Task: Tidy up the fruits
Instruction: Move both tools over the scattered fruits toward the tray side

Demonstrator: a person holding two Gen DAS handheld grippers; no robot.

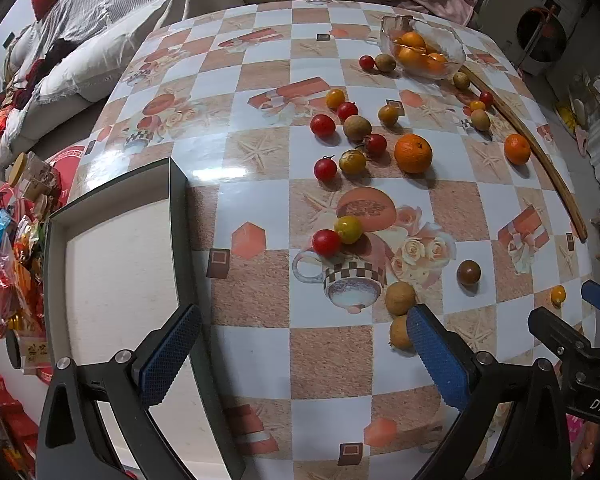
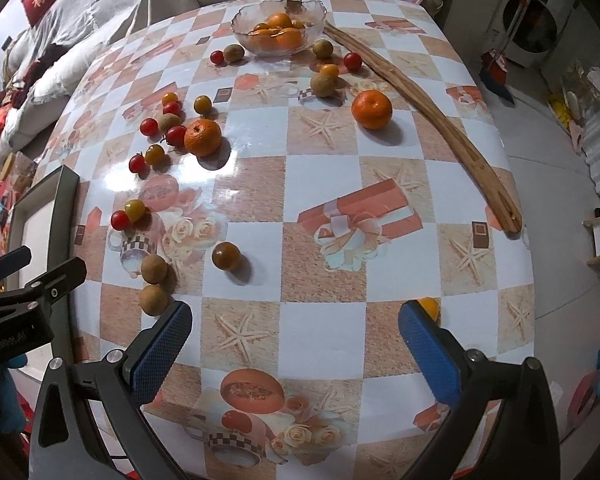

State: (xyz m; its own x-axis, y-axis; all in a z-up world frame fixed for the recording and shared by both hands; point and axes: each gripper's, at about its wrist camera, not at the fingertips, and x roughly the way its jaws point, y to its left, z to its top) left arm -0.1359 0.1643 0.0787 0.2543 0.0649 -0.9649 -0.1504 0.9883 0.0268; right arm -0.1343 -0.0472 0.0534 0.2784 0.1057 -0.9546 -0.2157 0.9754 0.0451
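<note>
Little tomatoes (image 1: 325, 125), brown round fruits (image 1: 399, 298) and two oranges (image 1: 413, 153) lie all over my checked table (image 1: 324, 344). More oranges sit in the glass bowl (image 2: 279, 29) at the far end. A long wooden stick (image 2: 420, 98) lies beside the bowl, along the right edge. A dark tray (image 1: 116, 248) sits on the left. My left gripper (image 1: 304, 352) hangs low over the table, spread wide, holding nothing. My right gripper (image 2: 296, 344) does the same.
</note>
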